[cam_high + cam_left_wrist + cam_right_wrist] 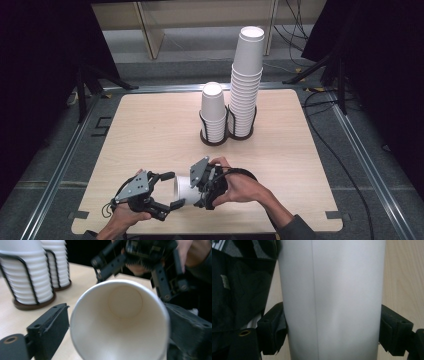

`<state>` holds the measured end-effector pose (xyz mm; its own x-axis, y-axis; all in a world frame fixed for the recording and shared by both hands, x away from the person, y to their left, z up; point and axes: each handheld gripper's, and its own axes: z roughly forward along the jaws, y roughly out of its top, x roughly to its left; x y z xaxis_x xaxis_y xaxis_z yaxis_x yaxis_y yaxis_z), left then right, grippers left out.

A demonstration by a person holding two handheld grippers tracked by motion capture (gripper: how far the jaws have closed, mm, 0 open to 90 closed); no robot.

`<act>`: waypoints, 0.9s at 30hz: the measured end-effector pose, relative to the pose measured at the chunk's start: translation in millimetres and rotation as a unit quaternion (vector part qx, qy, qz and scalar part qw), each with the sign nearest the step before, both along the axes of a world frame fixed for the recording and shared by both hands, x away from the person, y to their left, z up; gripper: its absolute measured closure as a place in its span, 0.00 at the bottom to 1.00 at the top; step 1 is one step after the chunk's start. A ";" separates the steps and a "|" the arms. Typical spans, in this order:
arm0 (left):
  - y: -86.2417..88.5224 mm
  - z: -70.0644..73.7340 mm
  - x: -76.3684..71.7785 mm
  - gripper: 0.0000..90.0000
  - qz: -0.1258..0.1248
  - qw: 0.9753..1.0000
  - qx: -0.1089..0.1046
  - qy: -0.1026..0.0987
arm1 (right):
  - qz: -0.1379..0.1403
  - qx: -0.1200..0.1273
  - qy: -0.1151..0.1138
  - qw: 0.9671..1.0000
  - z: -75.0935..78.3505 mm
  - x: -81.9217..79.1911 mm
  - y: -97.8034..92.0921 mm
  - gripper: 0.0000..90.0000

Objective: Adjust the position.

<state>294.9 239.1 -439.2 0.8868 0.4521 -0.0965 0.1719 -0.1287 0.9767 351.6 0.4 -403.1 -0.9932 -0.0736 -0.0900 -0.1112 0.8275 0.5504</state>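
- At the far middle of the desk (150, 115), two stacks of white paper cups stand upright in dark wire holders, touching side by side: the short stack (213, 112) toward the left edge, the tall stack (246, 85) just beside it toward the right.
- Both stacks sit well apart from my hands; bare wood lies between them and the near edge, and nothing stands in the way of either gripper there.
- In my left gripper view the short stack (23, 277) and the tall stack (58, 265) rise at the upper left, behind my jaws.
- A single white paper cup (181, 188) lies on its side near the desk's near edge, about midway along it, held above the wood between my two grippers.
- My right gripper (202, 187) clasps the cup around its body; in the right gripper view the cup wall (332, 300) runs between the two black pads, each pressed against a side.
- My left gripper (172, 190) stands spread at the cup's open mouth, one jaw at either side of the rim, a gap showing at the left one; whether the other touches the rim I cannot tell.
- From the left gripper view I look straight into the cup (120, 322), with my right gripper (140, 267) and hand just behind its base.
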 end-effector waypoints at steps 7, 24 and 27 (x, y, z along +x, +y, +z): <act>6.5 0.7 2.8 0.16 0.038 0.999 -0.034 -0.001 | -0.063 0.066 0.030 0.995 3.9 18.2 -26.5 0.23; 3.1 -2.4 5.2 0.13 0.048 0.997 -0.057 0.034 | -0.060 0.147 0.044 0.986 12.8 16.4 -29.0 0.23; -0.7 -3.9 6.7 0.07 0.049 0.996 -0.070 0.030 | -0.049 0.156 0.044 0.986 11.7 16.0 -25.0 0.23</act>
<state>301.6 238.4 -443.1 0.8298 0.5144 -0.2163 0.2362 0.0274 0.9713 367.7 -24.6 -391.5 -0.9992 0.0399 -0.0061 0.0200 0.6215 0.7832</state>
